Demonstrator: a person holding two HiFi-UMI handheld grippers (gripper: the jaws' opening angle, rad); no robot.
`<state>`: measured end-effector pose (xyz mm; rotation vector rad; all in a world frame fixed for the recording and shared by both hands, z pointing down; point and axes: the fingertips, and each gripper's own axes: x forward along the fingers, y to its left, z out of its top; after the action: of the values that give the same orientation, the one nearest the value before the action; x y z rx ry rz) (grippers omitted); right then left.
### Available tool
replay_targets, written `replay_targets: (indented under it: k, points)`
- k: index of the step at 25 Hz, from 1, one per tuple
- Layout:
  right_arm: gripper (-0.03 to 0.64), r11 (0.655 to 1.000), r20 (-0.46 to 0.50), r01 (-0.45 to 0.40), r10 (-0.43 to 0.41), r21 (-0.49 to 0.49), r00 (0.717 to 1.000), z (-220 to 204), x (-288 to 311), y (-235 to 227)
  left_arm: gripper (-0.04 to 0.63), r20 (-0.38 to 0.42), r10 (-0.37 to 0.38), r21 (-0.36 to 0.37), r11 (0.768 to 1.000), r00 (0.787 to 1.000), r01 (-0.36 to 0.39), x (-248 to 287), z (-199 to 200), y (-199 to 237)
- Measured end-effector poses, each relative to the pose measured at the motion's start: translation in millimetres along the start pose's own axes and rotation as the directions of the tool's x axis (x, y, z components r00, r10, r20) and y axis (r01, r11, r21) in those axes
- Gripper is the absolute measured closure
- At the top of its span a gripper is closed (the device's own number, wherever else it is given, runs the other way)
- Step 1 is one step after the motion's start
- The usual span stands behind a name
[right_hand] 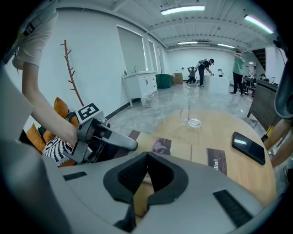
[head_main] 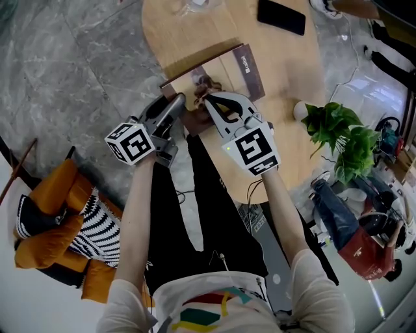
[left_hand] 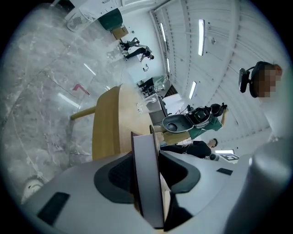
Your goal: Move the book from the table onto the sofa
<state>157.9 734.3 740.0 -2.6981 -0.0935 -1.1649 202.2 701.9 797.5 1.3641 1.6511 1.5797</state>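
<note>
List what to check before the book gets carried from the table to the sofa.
1. Left tool clamped on the book: ok, the book's edge sits between its jaws.
2. Right tool hold: cannot tell; jaws shut at the book's near edge, only a tan sliver between them.
3. Phone clear of the book: ok, it lies apart, farther up the table.
4. Plant out of the way: ok, it stands right of both tools.
5. Room on the sofa: cannot tell; only an orange part with a striped cushion shows.
</note>
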Motion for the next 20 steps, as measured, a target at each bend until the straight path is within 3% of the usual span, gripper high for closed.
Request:
replay_targets:
  k: [12, 20]
  points:
    - [0.604, 1.000, 0.085, 0.029, -0.029, -0.001, 0.996, 53.0, -31.8, -1.7, 0.442, 0.096, -0.019, 0.095, 0.995, 0.995, 0.010, -10.9, 48.9, -60.4]
    - [0.604, 0.991, 0.185, 0.128, -0.131, 0.032, 0.974, 132.9, -99.7, -10.0, 0.442, 0.217, -0.079, 0.204, 0.978, 0.973, 0.034, -44.2, 127.4, -165.5]
